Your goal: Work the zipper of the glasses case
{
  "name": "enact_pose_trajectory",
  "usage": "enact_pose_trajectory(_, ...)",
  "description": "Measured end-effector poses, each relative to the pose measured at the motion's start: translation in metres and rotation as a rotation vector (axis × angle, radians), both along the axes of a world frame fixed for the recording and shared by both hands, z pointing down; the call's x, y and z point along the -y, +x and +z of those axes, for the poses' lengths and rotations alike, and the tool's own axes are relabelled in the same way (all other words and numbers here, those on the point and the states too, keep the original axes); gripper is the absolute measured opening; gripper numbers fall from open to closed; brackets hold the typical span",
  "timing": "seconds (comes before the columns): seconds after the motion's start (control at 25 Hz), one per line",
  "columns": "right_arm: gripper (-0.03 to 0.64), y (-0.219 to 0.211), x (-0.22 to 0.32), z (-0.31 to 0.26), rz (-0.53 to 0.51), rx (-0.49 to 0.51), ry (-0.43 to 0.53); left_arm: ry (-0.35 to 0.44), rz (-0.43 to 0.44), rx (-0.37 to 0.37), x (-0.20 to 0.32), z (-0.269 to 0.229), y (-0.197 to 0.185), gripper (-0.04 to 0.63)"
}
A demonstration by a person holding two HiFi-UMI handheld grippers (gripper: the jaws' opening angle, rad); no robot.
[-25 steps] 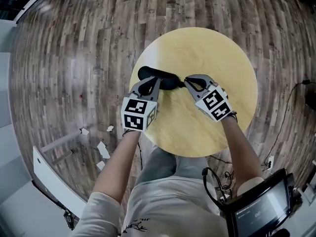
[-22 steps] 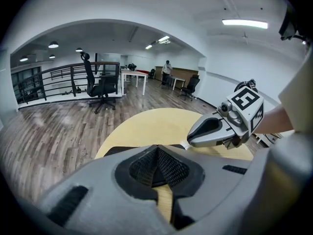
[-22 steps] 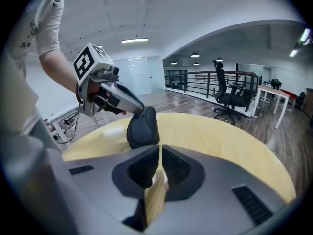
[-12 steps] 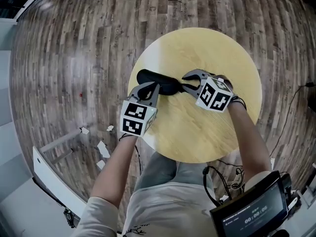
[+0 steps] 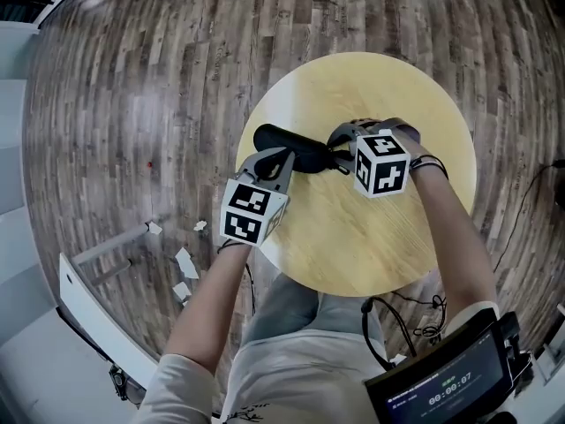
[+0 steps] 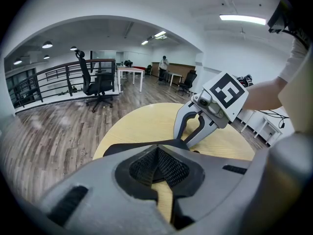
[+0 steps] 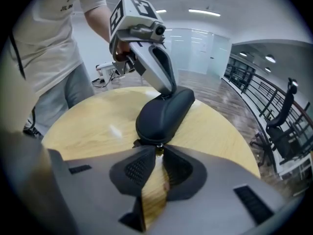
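Observation:
A black glasses case (image 5: 296,148) lies on the round yellow table (image 5: 353,228), left of its centre. My left gripper (image 5: 284,159) is shut on the case's near-left end, holding it down; in the left gripper view the case (image 6: 122,148) fills the space just past the closed jaws. My right gripper (image 5: 338,159) is at the case's right end. In the right gripper view its jaws (image 7: 158,153) are shut on the small zipper pull (image 7: 157,149) at the near tip of the case (image 7: 164,111). The left gripper (image 7: 165,93) grips the far end.
The table stands on a wooden floor with paper scraps (image 5: 184,265) at the left. A tablet screen (image 5: 441,385) and cables (image 5: 388,325) hang near the person's right hip. An office chair (image 6: 95,84) and desks stand farther off.
The right gripper has swung up and round onto the table, still at the case's right end. The left gripper and the case have barely shifted.

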State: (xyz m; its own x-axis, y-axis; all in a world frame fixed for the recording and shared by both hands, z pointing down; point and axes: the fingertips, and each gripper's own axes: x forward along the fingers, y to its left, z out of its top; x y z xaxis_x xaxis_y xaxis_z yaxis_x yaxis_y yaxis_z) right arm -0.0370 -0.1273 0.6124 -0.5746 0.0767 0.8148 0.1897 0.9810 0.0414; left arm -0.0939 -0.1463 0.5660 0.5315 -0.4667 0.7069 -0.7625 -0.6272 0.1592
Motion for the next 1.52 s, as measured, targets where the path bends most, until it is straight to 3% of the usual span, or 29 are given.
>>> enact_pose_trajectory(0.16,0.031,0.0009,0.0002,0.0011,-0.048,-0.025,-0.009,0.005,0.001,0.002,0.0007,-0.0015,0.0015,0.006)
enact_pose_trajectory(0.72,0.041,0.0019,-0.0002,-0.0058,0.021,0.026,-0.047,0.004,-0.005,0.002,0.0007,-0.0028,0.0003,0.006)
enact_pose_trajectory(1.08,0.043,-0.0006,-0.0038,-0.0021,-0.066,-0.003,-0.047,0.012,-0.015,0.001,-0.0002,-0.0032,-0.0012,0.008)
enact_pose_trajectory(1.28,0.015,0.0005,-0.0005,-0.0052,0.000,0.018,-0.059,0.013,-0.014,0.003,-0.0014,-0.0038,-0.0022,0.006)
enact_pose_trajectory(1.52,0.012,0.0055,0.0004,-0.0060,0.017,-0.001,0.003,0.003,-0.014,0.009,-0.0019,-0.0046,-0.0027,0.008)
